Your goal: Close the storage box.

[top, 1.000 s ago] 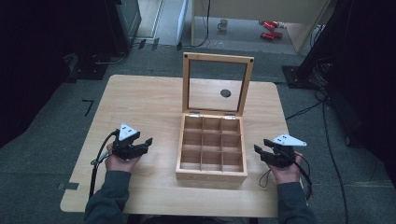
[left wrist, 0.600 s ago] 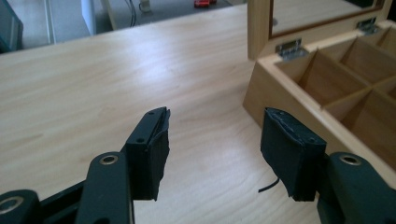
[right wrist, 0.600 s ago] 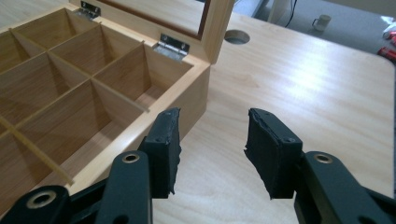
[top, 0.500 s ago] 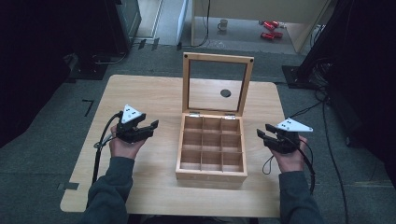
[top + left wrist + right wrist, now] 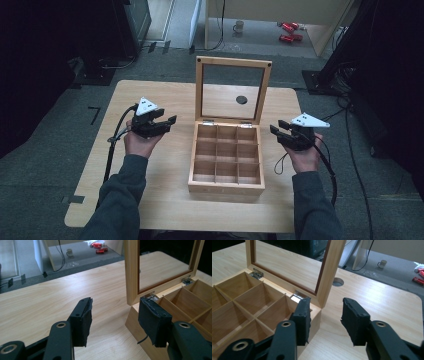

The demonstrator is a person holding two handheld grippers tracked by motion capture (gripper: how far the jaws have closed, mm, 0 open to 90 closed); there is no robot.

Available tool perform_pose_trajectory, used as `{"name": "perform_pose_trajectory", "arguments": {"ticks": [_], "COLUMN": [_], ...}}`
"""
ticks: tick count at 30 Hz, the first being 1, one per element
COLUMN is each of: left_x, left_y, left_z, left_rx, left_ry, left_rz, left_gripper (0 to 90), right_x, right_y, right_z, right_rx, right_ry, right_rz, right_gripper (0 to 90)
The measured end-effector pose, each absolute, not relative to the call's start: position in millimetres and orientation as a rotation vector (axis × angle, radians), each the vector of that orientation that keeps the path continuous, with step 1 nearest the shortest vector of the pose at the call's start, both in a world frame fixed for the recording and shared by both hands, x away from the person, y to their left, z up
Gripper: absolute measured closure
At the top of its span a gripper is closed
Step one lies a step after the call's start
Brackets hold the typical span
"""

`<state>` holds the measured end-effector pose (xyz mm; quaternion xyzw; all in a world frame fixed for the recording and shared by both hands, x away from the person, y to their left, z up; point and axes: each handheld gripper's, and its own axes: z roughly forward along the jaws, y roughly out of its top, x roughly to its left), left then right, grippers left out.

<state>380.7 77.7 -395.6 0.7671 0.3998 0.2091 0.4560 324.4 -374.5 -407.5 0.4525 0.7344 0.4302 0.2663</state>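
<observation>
A light wooden table stands on grey carpet. Beyond it sit a mug, red objects and dark stands; the sides lie dark.

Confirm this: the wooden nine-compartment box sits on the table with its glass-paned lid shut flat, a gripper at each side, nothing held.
Not quite. The glass-paned lid stands upright and open on its hinges above the wooden nine-compartment box, as the high view shows. The rest holds: the left gripper and right gripper flank it, jaws empty.

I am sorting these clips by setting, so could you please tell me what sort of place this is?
Probably a lab or studio set up for recording. A bare wooden table with a cable hole stands on grey carpet, with dark equipment stands around it and cables across the floor.
</observation>
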Motion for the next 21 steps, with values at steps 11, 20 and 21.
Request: {"name": "perform_pose_trajectory", "arguments": {"ticks": [11,20,21], "left_x": [397.3,413.0,415.1], "left_y": [58.5,44.6,40.2], "left_z": [-384.3,-372.5,-369.1], "left_rx": [1.907,1.911,1.912], "left_ry": [0.929,0.907,0.898], "left_rz": [0.476,0.459,0.472], "left_gripper": [50.7,51.6,51.2], "right_x": [341.9,355.4,358.8], "right_y": [-373.2,-372.3,-371.2], "right_z": [-400.1,-393.6,-391.6], "right_rx": [1.229,1.243,1.241], "right_ry": [1.969,1.964,1.963], "right_rz": [1.222,1.243,1.239], "right_gripper": [67.1,65.6,65.6]}}
